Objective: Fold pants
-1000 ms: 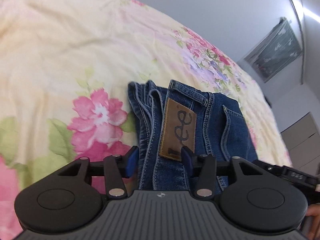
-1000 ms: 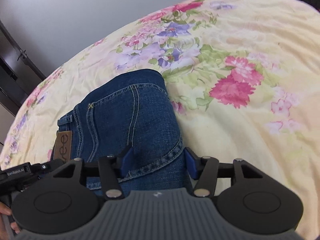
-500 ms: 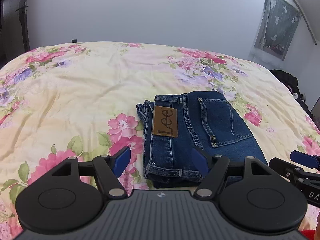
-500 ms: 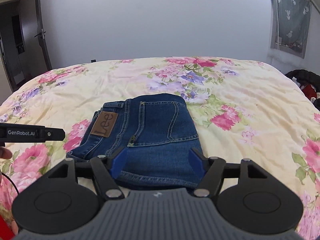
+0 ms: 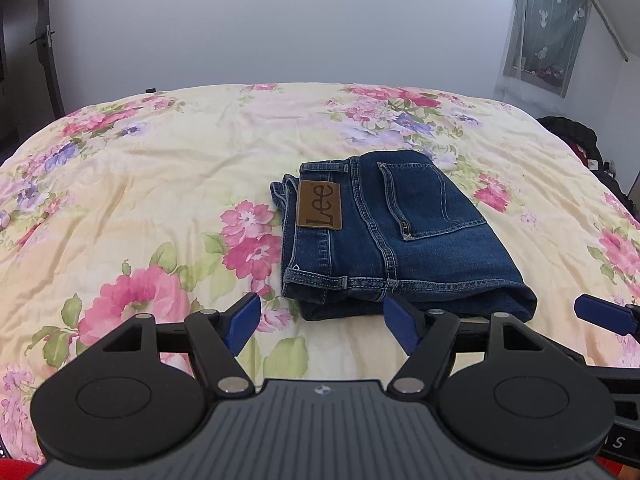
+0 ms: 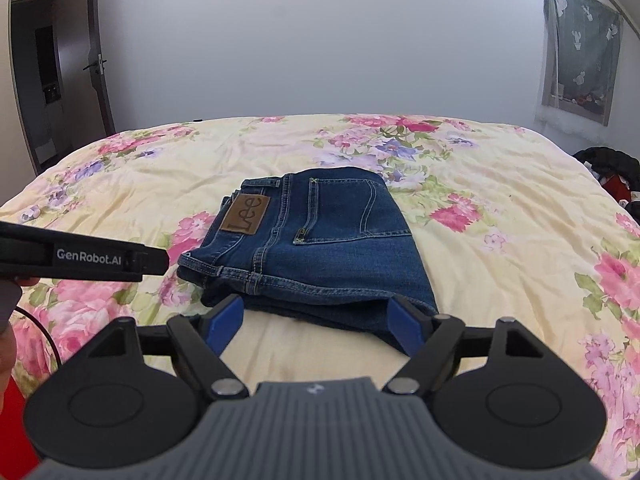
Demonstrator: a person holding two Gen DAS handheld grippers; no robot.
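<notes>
The blue jeans (image 5: 396,232) lie folded into a compact stack on the floral bedspread (image 5: 160,184), back pocket and brown Lee patch (image 5: 320,205) facing up. They also show in the right wrist view (image 6: 320,240). My left gripper (image 5: 322,324) is open and empty, pulled back just short of the stack's near edge. My right gripper (image 6: 314,324) is open and empty, also just short of the near edge. The right gripper's blue fingertip (image 5: 600,312) shows at the left view's right edge. The left gripper's black body (image 6: 80,258) shows at the right view's left edge.
The bed runs back to a plain white wall (image 6: 320,40). A dark door (image 6: 52,72) stands at the left. A curtained window (image 6: 580,52) is at the right. Dark clothing or bags (image 6: 608,168) sit beside the bed's right side.
Both grippers have opened, let go of the jeans and drawn back and up from the stack. The folded jeans stay flat on the bed.
</notes>
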